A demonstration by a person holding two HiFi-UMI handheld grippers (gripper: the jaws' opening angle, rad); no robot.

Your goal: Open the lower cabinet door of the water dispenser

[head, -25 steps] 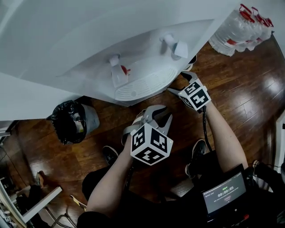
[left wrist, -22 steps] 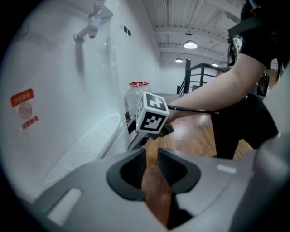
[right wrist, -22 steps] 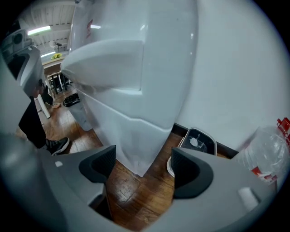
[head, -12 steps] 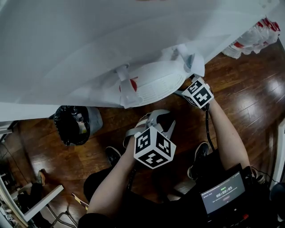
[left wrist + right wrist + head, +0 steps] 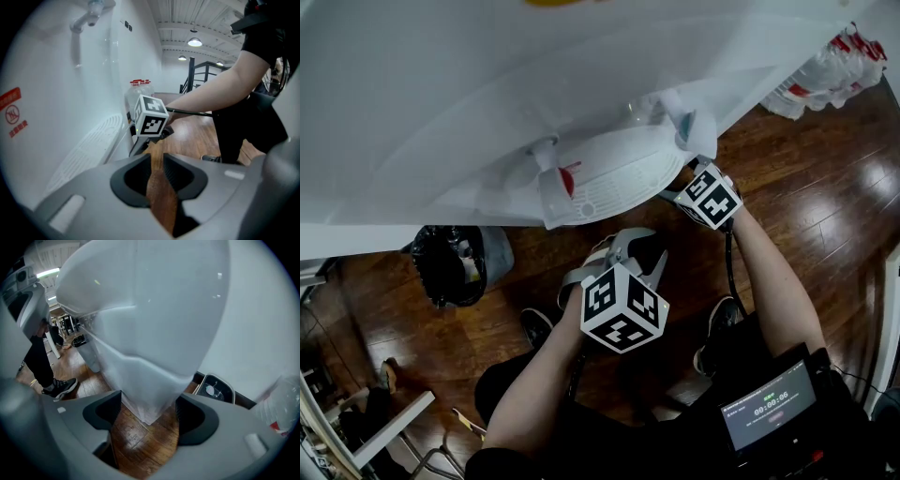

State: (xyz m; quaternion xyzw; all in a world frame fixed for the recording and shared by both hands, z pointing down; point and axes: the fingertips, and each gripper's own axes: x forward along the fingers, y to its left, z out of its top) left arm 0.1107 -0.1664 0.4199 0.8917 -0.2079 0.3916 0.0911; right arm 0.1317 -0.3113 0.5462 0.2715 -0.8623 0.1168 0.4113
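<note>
The white water dispenser [image 5: 487, 112] fills the top of the head view, and its drip tray [image 5: 609, 173] hides the lower cabinet door there. My right gripper's marker cube [image 5: 709, 197] sits at the tray's right end, its jaws out of sight beneath. In the right gripper view, my right gripper [image 5: 150, 406] straddles the white edge of the lower cabinet door [image 5: 145, 362]. Its jaws have just been closing, and both pads look to touch the door. My left gripper [image 5: 630, 232] hangs back over the floor, its jaws drawn together on nothing [image 5: 157, 157].
A black-lined bin [image 5: 450, 262] stands left of the dispenser. Packed water bottles [image 5: 834, 70] lie at the far right. The person's shoes [image 5: 534, 328] [image 5: 712, 333] rest on the wooden floor. A small white device [image 5: 213, 390] sits on the floor right of the cabinet.
The head view has leaned closer over the dispenser. My right gripper's jaws, seen beside the drip tray before, now lie beneath it. The left gripper has stayed put.
</note>
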